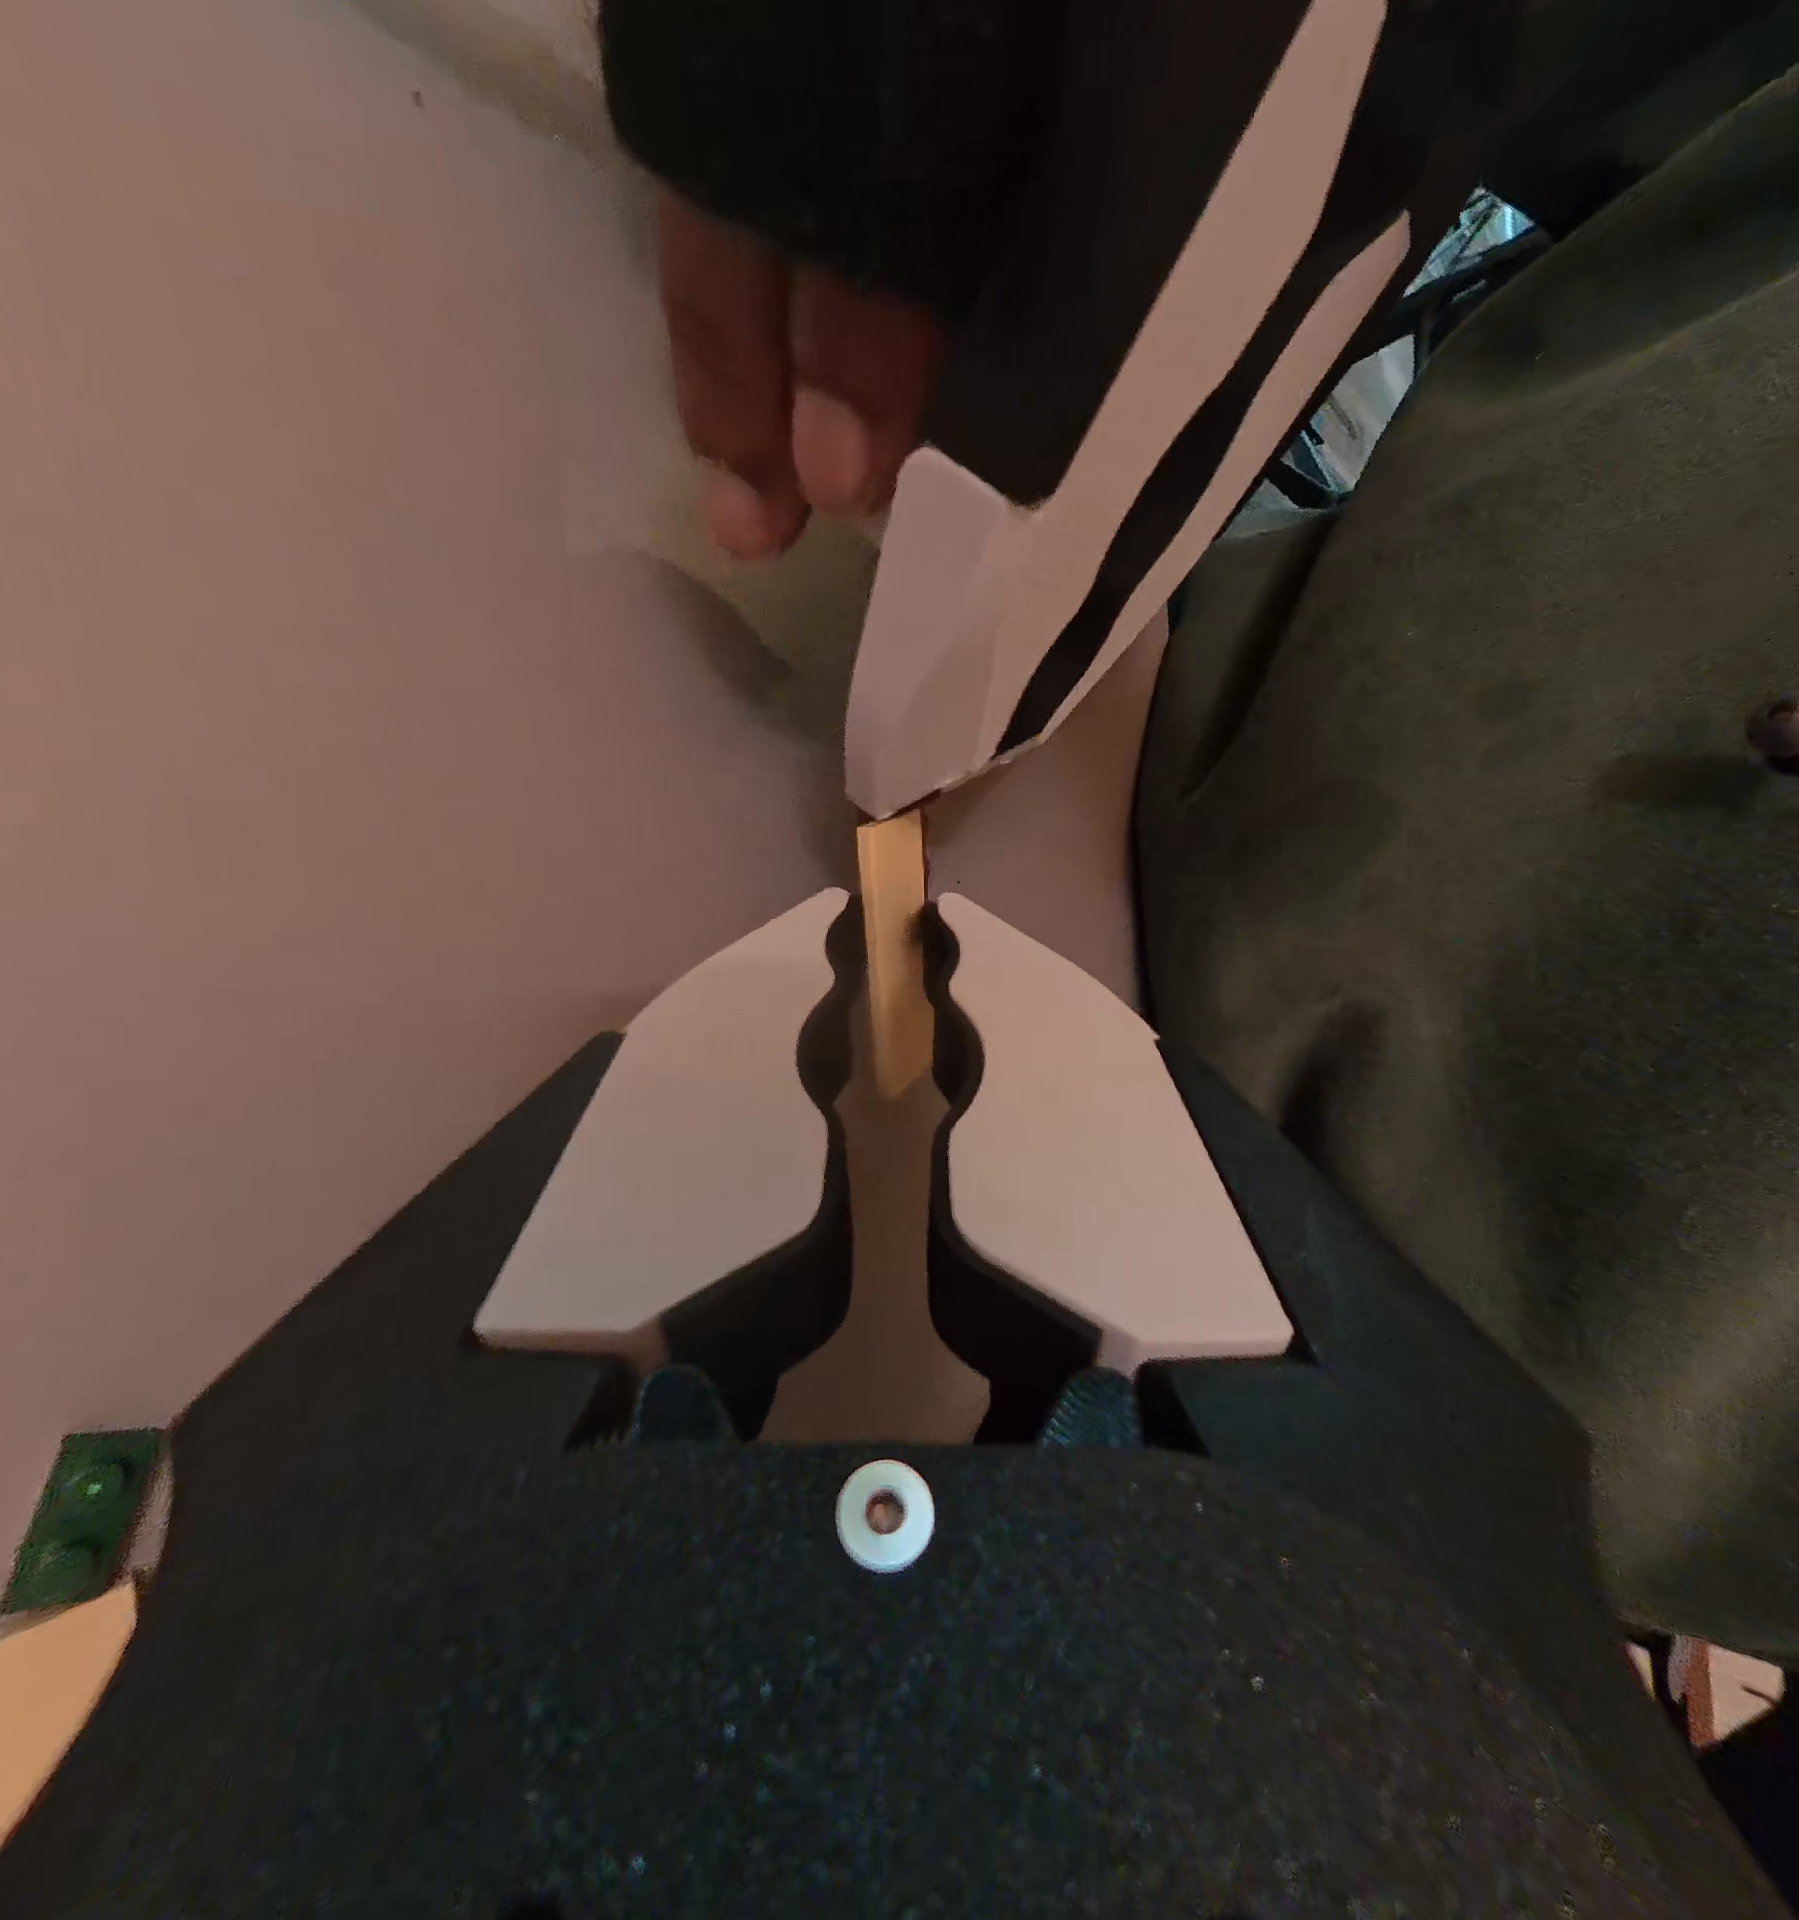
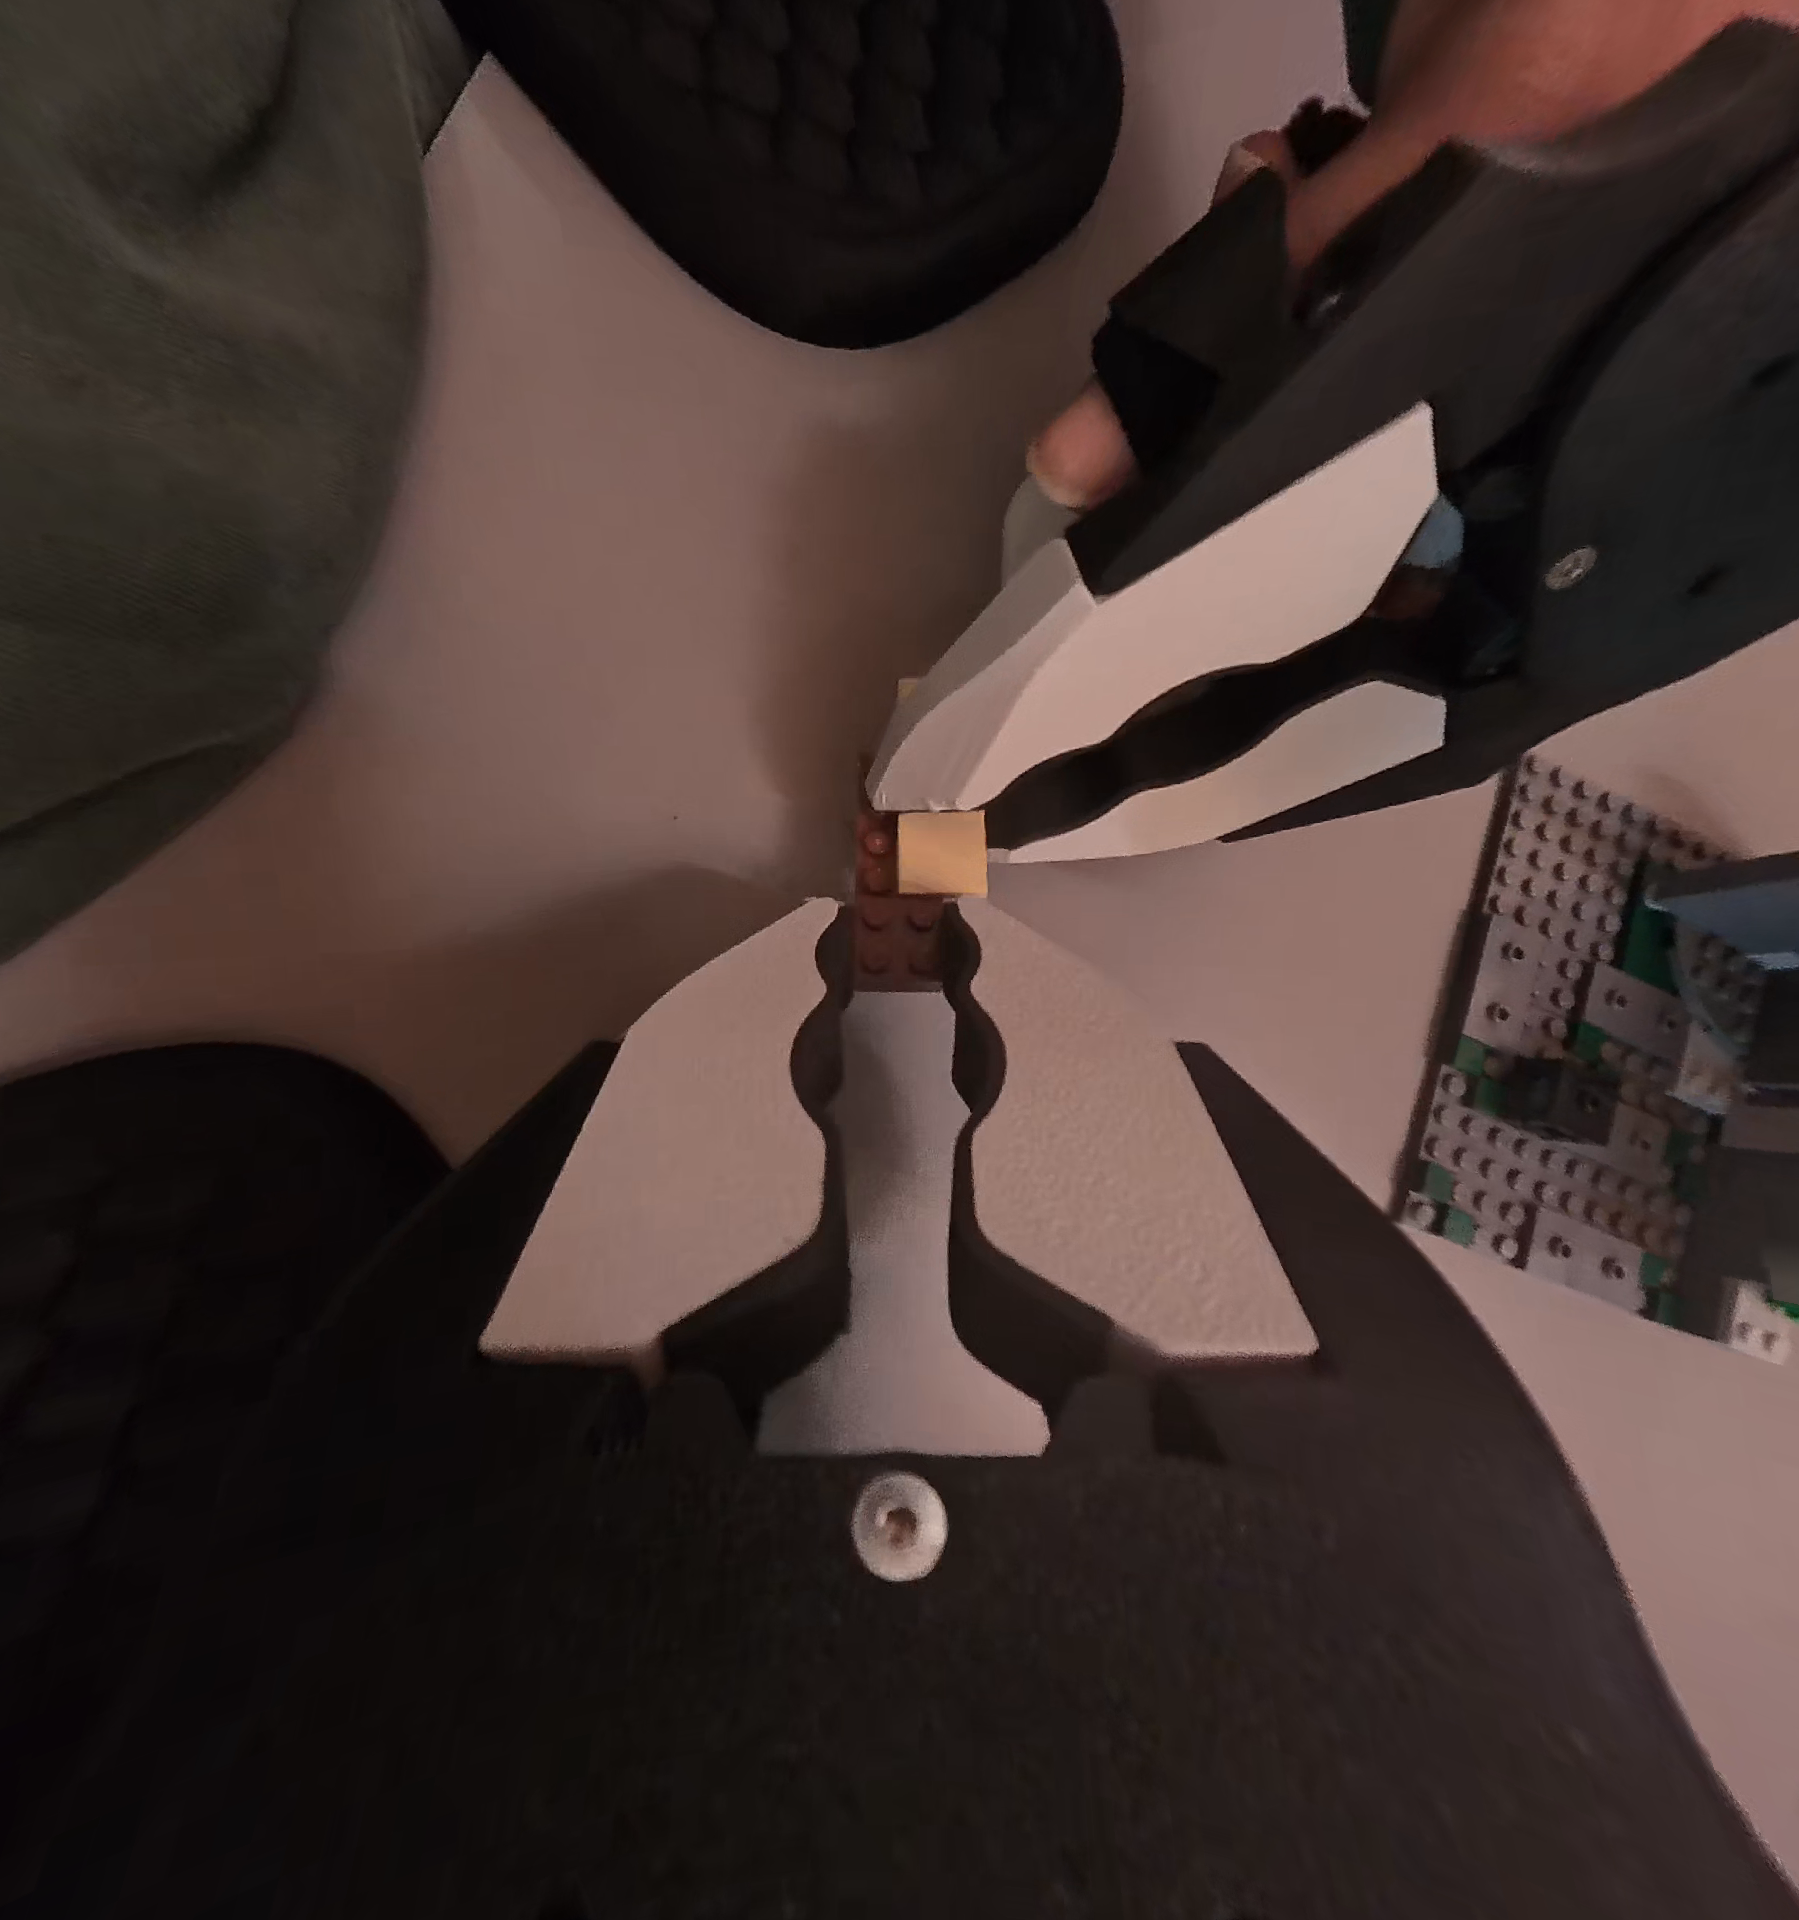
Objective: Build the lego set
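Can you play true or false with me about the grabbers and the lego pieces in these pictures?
1. The left gripper holds a tan piece between its fingers. True.
2. The right gripper holds a bright blue brick. False: it holds a brown studded plate.
3. The tan piece and brown plate meet between the two grippers. True.
4. The partly built lego model is held in the air. False: it rests on the white table.

**Count of things in view**

Two grippers are showing: left gripper (image 1: 890,914), right gripper (image 2: 895,920). One tan piece (image 2: 942,854) and one brown plate (image 2: 900,940) are meeting at centre frame. One studded build (image 2: 1601,1060) is sitting at right. One green piece (image 1: 84,1512) is lying lower left.
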